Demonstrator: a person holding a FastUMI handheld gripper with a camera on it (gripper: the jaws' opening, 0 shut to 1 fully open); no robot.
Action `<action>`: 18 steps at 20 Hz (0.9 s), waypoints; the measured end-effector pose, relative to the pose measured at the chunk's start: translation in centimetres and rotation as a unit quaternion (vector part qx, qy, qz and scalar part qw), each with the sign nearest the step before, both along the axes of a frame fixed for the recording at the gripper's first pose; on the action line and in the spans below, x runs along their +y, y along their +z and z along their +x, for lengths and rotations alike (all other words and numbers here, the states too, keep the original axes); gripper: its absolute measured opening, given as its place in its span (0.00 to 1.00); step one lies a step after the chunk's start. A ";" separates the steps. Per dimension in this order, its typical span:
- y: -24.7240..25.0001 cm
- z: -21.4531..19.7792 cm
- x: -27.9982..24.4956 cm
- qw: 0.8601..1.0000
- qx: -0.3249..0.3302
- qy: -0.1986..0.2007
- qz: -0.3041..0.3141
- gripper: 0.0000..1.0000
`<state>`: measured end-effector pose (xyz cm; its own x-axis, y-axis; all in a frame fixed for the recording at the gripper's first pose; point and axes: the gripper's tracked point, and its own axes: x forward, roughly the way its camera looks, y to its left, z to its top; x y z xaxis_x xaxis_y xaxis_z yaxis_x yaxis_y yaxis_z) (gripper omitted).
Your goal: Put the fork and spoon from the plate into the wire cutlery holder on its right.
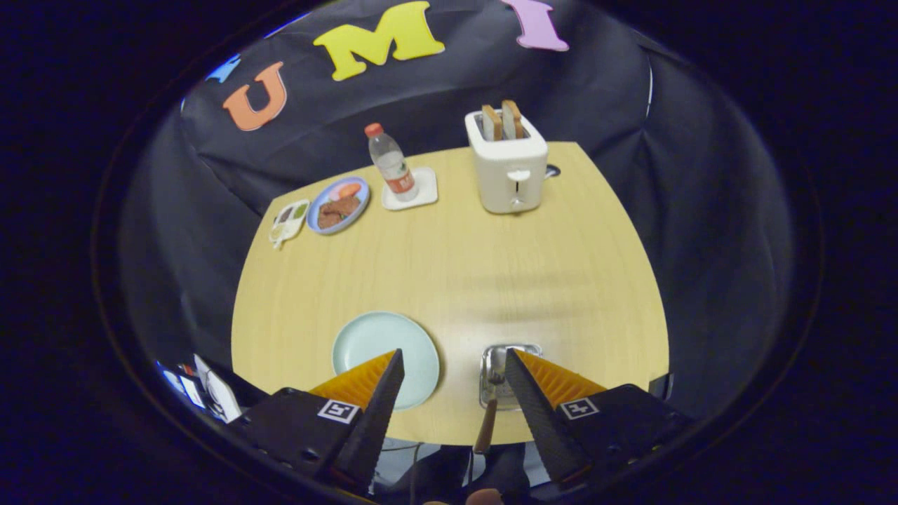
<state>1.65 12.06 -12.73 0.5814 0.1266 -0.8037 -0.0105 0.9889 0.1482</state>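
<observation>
My tool [454, 368] hangs wide open, empty; plate [372, 344] looks bare; a utensil [489, 410] leans from the wire holder [491, 354]; I'd check for leftovers first.

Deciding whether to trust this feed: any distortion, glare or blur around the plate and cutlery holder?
Gripper view: fisheye bends the table edges; soft glare above the wire cutlery holder; plate sharp; open gripper fingers mask both; far dishes small and soft.
</observation>
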 end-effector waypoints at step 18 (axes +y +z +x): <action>20.0 -6.3 0.3 0.906 -0.423 0.012 0.010 0.89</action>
